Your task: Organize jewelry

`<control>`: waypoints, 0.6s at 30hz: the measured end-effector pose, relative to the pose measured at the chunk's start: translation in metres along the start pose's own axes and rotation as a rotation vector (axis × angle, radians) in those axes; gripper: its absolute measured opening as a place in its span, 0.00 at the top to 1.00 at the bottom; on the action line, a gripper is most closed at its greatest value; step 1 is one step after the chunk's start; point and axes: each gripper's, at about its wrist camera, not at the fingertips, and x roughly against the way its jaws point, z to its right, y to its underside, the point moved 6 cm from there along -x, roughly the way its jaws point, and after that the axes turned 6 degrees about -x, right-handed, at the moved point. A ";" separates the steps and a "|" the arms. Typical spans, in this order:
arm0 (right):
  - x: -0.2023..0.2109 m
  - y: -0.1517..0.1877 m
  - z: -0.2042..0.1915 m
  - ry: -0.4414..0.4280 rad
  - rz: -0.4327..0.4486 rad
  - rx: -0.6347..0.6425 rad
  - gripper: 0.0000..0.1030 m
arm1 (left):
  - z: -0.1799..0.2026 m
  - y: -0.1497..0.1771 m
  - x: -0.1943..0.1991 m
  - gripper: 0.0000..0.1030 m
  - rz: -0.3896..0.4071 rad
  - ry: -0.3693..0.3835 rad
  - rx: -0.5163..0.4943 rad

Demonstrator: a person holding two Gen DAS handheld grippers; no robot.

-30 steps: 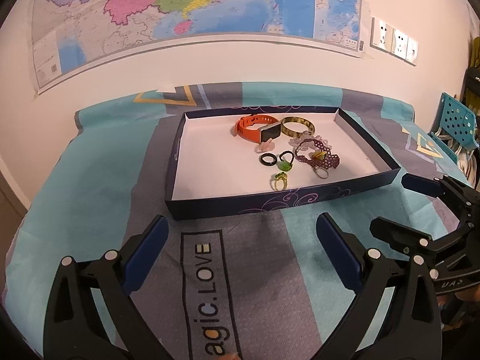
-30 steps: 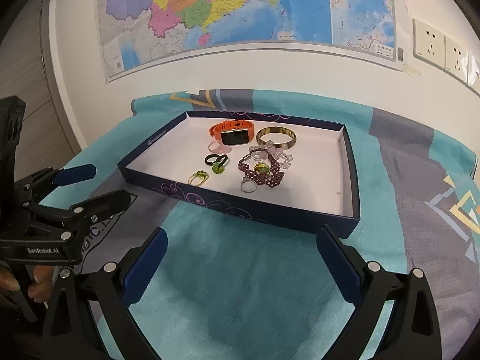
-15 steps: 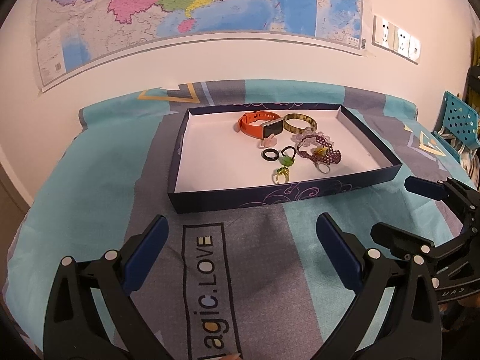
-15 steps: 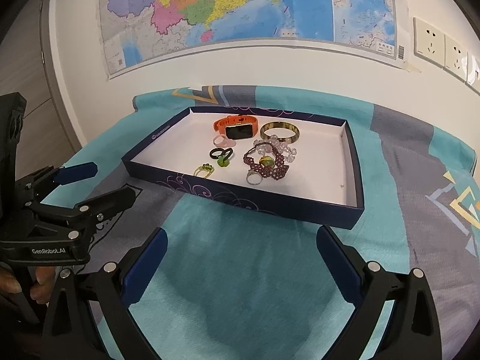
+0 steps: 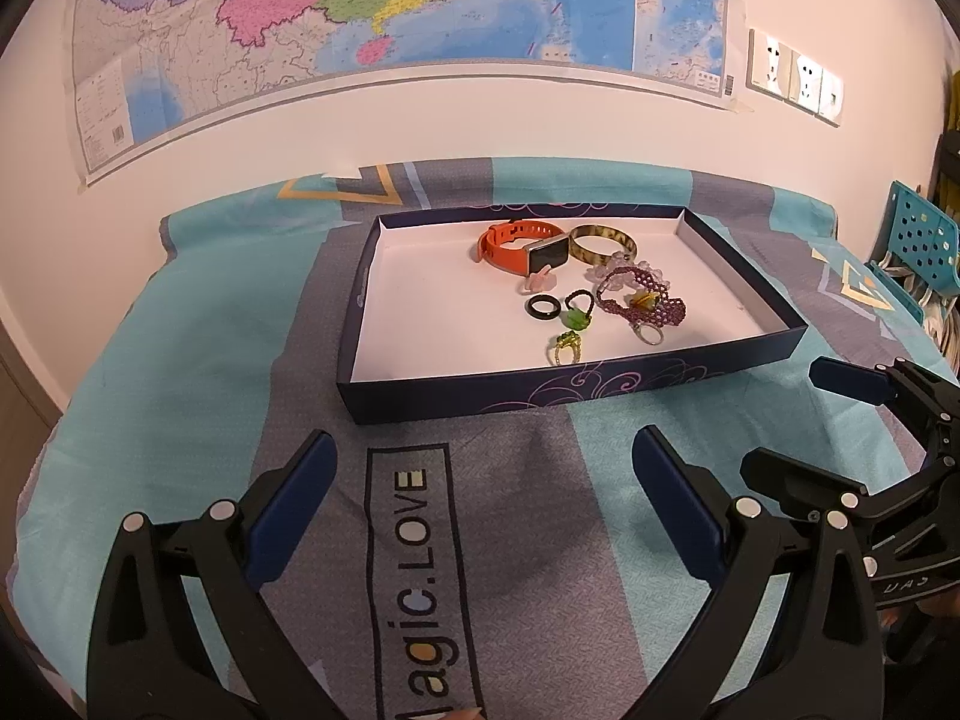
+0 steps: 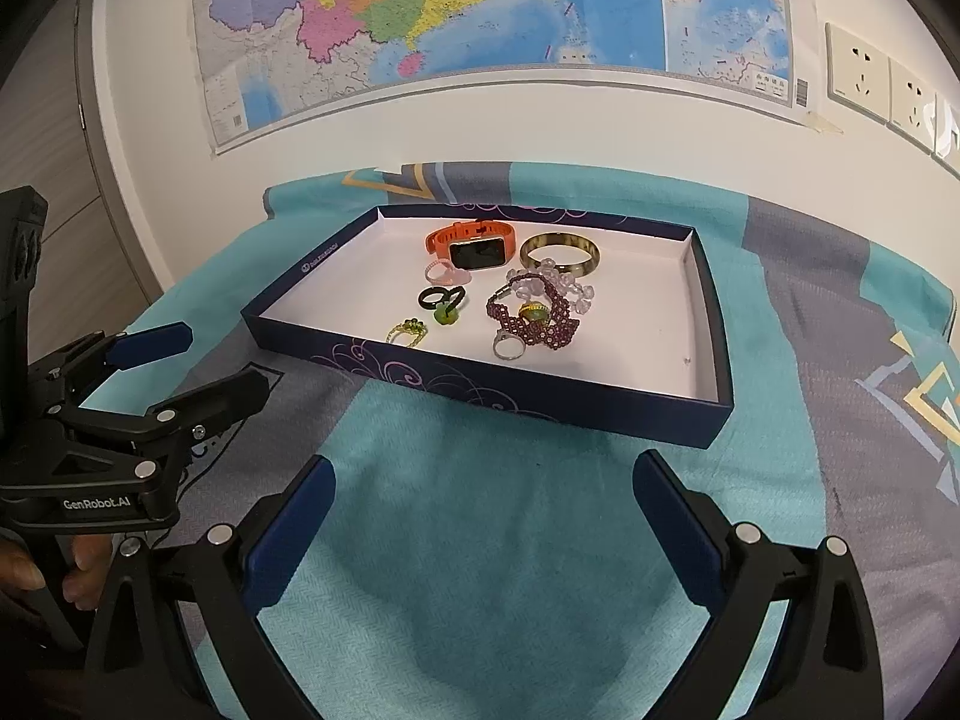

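Observation:
A dark blue shallow box (image 5: 420, 402) (image 6: 540, 402) with a white floor lies on the cloth. In it are an orange smartwatch (image 5: 519, 246) (image 6: 474, 246), a horn-coloured bangle (image 5: 600, 243) (image 6: 559, 256), a purple beaded bracelet (image 5: 642, 303) (image 6: 534, 318), a black ring (image 5: 543, 307) (image 6: 433, 297), a green-stone ring (image 5: 577, 318) (image 6: 446, 315), a gold-green ring (image 5: 565, 347) (image 6: 408, 332), a silver ring (image 5: 647, 335) (image 6: 509, 348) and a pink ring (image 5: 541, 279) (image 6: 441, 270). My left gripper (image 5: 480, 480) (image 6: 186, 360) and right gripper (image 6: 480, 504) (image 5: 798, 420) hover open in front of the box, holding nothing.
A teal and grey patterned cloth (image 5: 180, 330) covers the table, with a "Magic.LOVE" print (image 5: 420, 564) below my left gripper. A map (image 5: 390, 12) and wall sockets (image 5: 792, 78) hang behind. A blue perforated chair (image 5: 918, 240) stands at the right. A hand (image 6: 36, 564) grips the left tool.
Both grippers have drawn back and slightly up from the box, which now sits a little farther away in both views. Jaws stay open; the jewelry has not moved.

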 end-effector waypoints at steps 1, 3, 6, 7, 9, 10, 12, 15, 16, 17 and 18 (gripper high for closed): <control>0.000 0.000 0.000 0.001 0.000 0.000 0.07 | 0.000 0.000 0.000 0.06 -0.001 0.000 0.000; 0.000 0.000 0.000 -0.001 -0.001 -0.001 0.07 | 0.000 0.000 0.000 0.06 -0.002 -0.001 -0.002; 0.000 0.000 0.000 -0.001 -0.004 -0.001 0.07 | 0.001 0.000 -0.001 0.06 -0.004 -0.002 -0.003; -0.001 0.000 0.000 -0.001 -0.006 -0.002 0.07 | 0.001 0.000 -0.001 0.06 -0.005 -0.003 -0.003; 0.000 0.000 -0.001 -0.003 -0.007 -0.002 0.07 | 0.001 0.000 -0.002 0.06 -0.007 -0.006 -0.004; -0.001 0.000 0.000 -0.003 -0.008 -0.003 0.07 | 0.001 0.000 -0.002 0.06 -0.008 -0.005 -0.003; -0.001 0.000 0.000 -0.004 -0.008 -0.004 0.07 | 0.001 0.000 -0.002 0.06 -0.010 -0.005 -0.003; -0.001 0.001 0.000 -0.003 -0.011 -0.006 0.07 | 0.000 -0.001 -0.003 0.06 -0.011 -0.003 -0.002; -0.002 0.001 0.000 -0.003 -0.012 -0.006 0.07 | 0.001 -0.001 -0.003 0.06 -0.011 -0.003 -0.002; -0.002 0.001 0.001 -0.002 -0.012 -0.006 0.07 | 0.000 0.000 -0.003 0.06 -0.011 -0.004 -0.002; -0.002 0.001 0.000 -0.001 -0.012 -0.005 0.07 | 0.000 0.000 -0.003 0.06 -0.011 -0.004 -0.002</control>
